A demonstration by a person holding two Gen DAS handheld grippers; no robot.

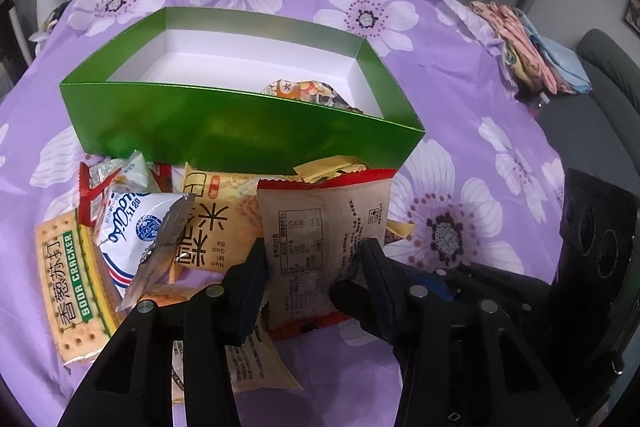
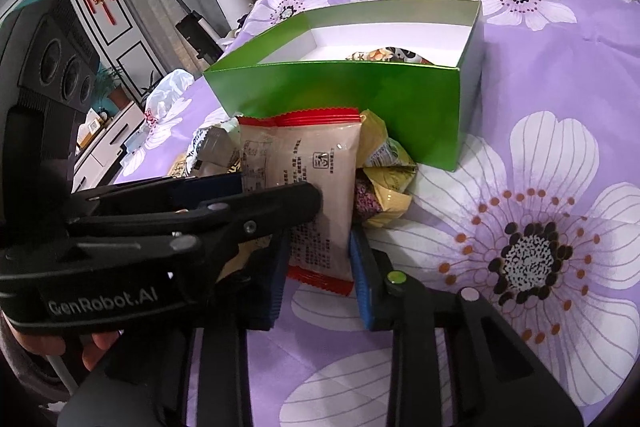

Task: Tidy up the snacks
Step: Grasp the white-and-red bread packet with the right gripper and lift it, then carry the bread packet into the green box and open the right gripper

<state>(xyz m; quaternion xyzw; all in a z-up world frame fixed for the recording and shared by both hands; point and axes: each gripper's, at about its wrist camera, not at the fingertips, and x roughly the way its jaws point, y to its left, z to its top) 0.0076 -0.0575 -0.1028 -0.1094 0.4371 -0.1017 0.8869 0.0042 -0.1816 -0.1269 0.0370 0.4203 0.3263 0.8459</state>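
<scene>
The brown snack packet (image 1: 328, 247) with red crimped ends stands upright in front of the green box (image 1: 240, 135), at the 6 o'clock side of its near wall, and both claws pinch it at once, probably to steady the limp wrapper. The left gripper (image 1: 316, 267) clamps its side edges; the right gripper (image 2: 320, 263), nearly closed, squeezes its lower end. Other snacks (image 1: 132, 227) lie heaped at 9 o'clock, and one wrapped sweet (image 1: 308, 91) already sits inside the box.
</scene>
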